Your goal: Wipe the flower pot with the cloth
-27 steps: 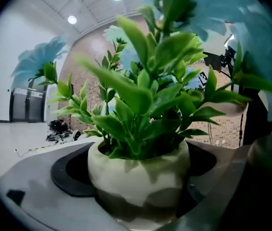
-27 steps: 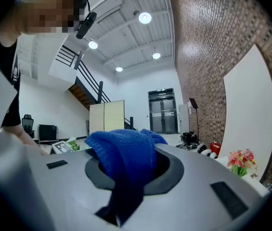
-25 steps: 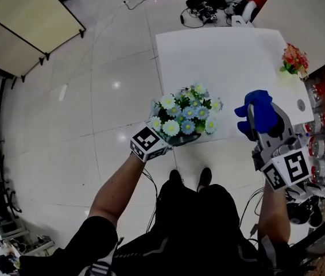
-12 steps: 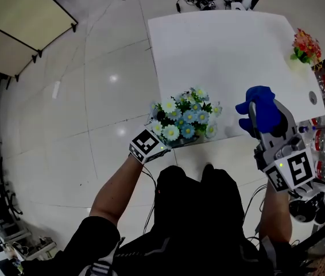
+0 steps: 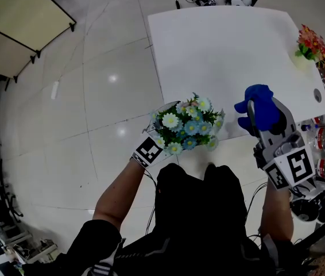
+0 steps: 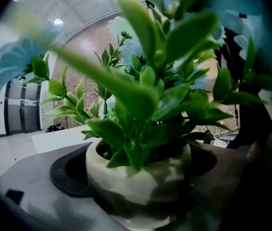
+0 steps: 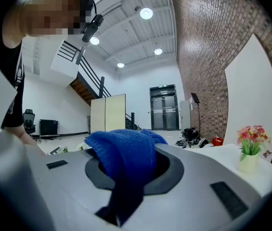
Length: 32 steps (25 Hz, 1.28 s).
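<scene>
The left gripper (image 5: 158,145) is clamped on the flower pot (image 6: 136,177), 1 jaw on each side of its pale body, and holds it upright over the table's (image 5: 220,50) near-left corner, with blue and white flowers (image 5: 188,122) spreading above. The right gripper (image 5: 261,122) is closed on the blue cloth (image 5: 257,103), bunched beyond its jaws over the near edge. The pot lies directly left of the cloth, near but apart, so wiping probably calls for a short leftward reach. I count 2 grippers, 1 cloth and 2 plants, the second pot (image 5: 310,42) by the right edge.
</scene>
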Available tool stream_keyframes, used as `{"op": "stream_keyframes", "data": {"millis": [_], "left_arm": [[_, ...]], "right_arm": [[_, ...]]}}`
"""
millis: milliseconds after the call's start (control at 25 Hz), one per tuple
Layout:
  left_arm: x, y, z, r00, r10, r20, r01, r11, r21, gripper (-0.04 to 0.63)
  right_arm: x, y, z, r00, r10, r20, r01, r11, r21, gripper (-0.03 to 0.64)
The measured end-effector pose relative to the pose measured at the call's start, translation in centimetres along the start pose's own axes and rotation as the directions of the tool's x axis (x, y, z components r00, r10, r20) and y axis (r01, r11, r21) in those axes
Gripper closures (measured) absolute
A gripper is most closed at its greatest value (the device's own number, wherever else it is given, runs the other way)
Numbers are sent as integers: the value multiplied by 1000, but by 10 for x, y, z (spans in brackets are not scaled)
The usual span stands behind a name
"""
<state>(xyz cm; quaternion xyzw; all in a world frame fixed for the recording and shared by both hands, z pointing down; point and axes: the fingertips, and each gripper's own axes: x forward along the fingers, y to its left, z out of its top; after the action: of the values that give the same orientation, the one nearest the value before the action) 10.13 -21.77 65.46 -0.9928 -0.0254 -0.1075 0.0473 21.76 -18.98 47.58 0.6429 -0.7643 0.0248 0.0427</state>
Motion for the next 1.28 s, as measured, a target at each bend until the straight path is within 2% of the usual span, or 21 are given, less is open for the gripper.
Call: {"op": "stream_keyframes", "data": {"millis": [200, 320, 520, 600, 720, 920, 1000, 1040, 1080, 1120, 1200, 1280], "left_arm": [[1, -5, -1, 1000, -11, -6, 11, 1000, 13, 38], [-9, -1, -4, 999, 24, -29, -23, 999, 31, 38], [-46, 3, 9, 993, 117, -30, -118, 991, -64, 38], [-66, 5, 31, 985, 172, -26, -174, 979, -103, 38], [-91, 3, 83, 973, 231, 13, -228, 967, -117, 38], [-132, -8, 176, 959, 262, 111, -239, 954, -181, 40], [-144, -9, 211, 956, 255, 142, -232, 959, -161, 72], [-151, -7, 229, 949, 269, 166, -247, 959, -139, 79], [-159, -3, 246, 933, 296, 203, -277, 954, -119, 98], [-169, 2, 262, 910, 330, 249, -312, 944, -109, 147], [-186, 10, 284, 861, 396, 318, -380, 918, -115, 221], [-195, 18, 292, 831, 452, 326, -428, 892, -145, 303]], "right_arm": [[-5, 6, 12, 1000, 11, -11, -11, 1000, -9, 541], [-7, 7, 23, 1000, 6, -16, -7, 1000, -16, 541], [-18, 4, 49, 1000, -8, -28, 8, 1000, -6, 541], [-22, 1, 68, 1000, -6, -28, 6, 1000, 1, 541], [-29, -2, 104, 1000, -6, -7, 6, 1000, 11, 540], [-39, 10, 157, 997, 27, 74, -27, 1000, 0, 541], [-39, 18, 169, 995, 48, 86, -47, 999, -13, 540], [-38, 21, 174, 994, 55, 92, -53, 998, -17, 541], [-37, 24, 177, 993, 60, 98, -58, 998, -20, 541], [-35, 26, 180, 993, 64, 103, -62, 998, -23, 541], [-34, 30, 183, 992, 73, 104, -69, 997, -40, 541], [-35, 33, 188, 991, 81, 110, -75, 996, -54, 541]]}}
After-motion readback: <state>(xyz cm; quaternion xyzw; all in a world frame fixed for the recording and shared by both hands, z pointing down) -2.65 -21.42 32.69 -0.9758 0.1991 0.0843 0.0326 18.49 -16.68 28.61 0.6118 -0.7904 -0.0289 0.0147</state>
